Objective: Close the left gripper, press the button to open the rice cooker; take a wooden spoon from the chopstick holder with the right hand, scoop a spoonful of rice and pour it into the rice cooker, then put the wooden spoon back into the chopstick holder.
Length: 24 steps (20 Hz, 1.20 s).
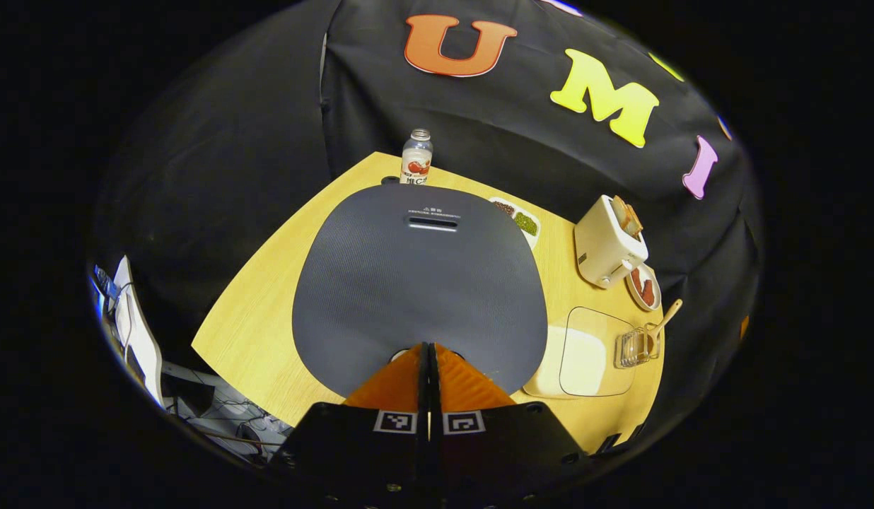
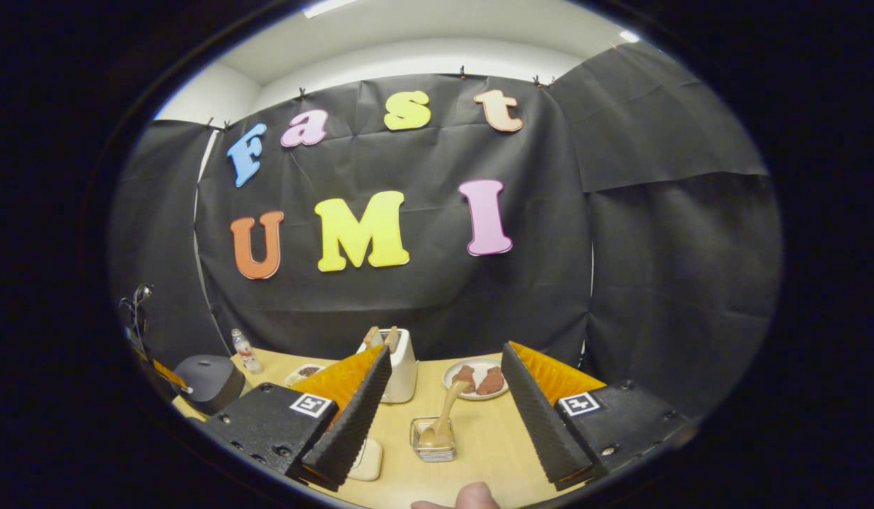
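- Left gripper: fingers pressed together, grasping nothing, poised over the front edge of the rice cooker (lid down).
- Right gripper: fingers spread wide, aimed at the wooden spoon.
- Spoon standing tilted in the clear chopstick holder, near the toaster and plate.

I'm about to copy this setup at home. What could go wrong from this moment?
The shut left tongs sit at the near rim of the rice cooker; they could slide off the smooth lid. The wooden spoon leans loosely in a small holder; the open right tongs might tip it.
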Motion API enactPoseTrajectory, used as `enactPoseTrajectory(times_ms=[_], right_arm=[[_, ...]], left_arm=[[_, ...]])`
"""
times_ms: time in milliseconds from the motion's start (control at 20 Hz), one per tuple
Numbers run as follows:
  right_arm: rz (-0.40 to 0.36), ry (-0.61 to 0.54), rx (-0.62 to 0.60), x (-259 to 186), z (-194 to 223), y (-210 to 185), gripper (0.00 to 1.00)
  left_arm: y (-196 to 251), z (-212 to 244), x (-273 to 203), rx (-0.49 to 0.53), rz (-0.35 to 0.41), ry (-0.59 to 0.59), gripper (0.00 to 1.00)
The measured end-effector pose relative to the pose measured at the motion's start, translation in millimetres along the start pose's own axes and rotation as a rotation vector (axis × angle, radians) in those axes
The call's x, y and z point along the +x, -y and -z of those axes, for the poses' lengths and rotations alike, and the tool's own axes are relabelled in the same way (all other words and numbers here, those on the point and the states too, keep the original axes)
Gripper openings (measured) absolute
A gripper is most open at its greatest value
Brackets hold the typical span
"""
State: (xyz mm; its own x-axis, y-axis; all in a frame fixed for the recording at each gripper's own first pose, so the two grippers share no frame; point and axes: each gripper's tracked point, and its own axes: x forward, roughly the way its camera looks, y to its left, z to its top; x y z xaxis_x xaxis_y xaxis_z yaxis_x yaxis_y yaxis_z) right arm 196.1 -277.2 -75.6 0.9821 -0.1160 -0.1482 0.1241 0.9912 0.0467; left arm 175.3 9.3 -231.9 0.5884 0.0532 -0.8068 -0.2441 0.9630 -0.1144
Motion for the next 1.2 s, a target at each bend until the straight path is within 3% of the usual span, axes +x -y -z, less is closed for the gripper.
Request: enactPoseTrajectory(times_ms=[50,150,200,350,400,750,800,850,900,950,1050,1100,1150,1200], right_arm=[[-0.005,-0.011,0.007,0,3,-2,1.0],[-0.018,-0.02,0.015,-3,8,-7,1.0],[-0.022,-0.017,0.012,-5,7,-8,0.94],[-0.033,0.018,-0.011,-10,-4,-6,0.94],[-0.033,0.027,-0.013,-11,-7,-4,1.0],[-0.034,0.03,-0.005,-11,-9,7,1.0],[-0.036,0.03,-0.001,-11,-9,8,1.0],[-0.038,0.032,-0.002,-10,-10,8,0.94],[-0.038,0.034,-0.006,-9,-10,10,1.0],[-0.038,0.037,-0.009,-8,-12,11,1.0],[-0.04,0.036,-0.012,-6,-11,13,1.0],[-0.04,0.033,-0.013,-4,-9,15,0.94],[-0.039,0.029,-0.016,-1,-8,17,0.94],[-0.04,0.024,-0.019,2,-6,18,1.0]], left_arm=[[1,5,3,0.001,0.004,-0.034,0.0],[1,-1,2,-0.03,0.023,-0.002,0.01],[2,0,0,-0.042,0.037,0.001,0.0],[2,-8,-8,-0.061,0.029,0.078,0.0],[5,-11,-15,-0.048,0.016,0.104,0.0],[31,-105,-85,0.138,-0.066,0.507,0.01],[38,-117,-94,0.149,-0.067,0.556,0.01],[45,-125,-101,0.147,-0.055,0.599,0.01],[54,-131,-107,0.136,-0.037,0.629,0.01],[58,-132,-113,0.124,-0.027,0.65,0.01],[64,-134,-127,0.115,-0.019,0.696,0.1],[68,-133,-131,0.114,-0.014,0.712,0.11],[71,-131,-135,0.116,-0.007,0.728,0.19],[74,-131,-139,0.117,-0.005,0.745,0.46]])
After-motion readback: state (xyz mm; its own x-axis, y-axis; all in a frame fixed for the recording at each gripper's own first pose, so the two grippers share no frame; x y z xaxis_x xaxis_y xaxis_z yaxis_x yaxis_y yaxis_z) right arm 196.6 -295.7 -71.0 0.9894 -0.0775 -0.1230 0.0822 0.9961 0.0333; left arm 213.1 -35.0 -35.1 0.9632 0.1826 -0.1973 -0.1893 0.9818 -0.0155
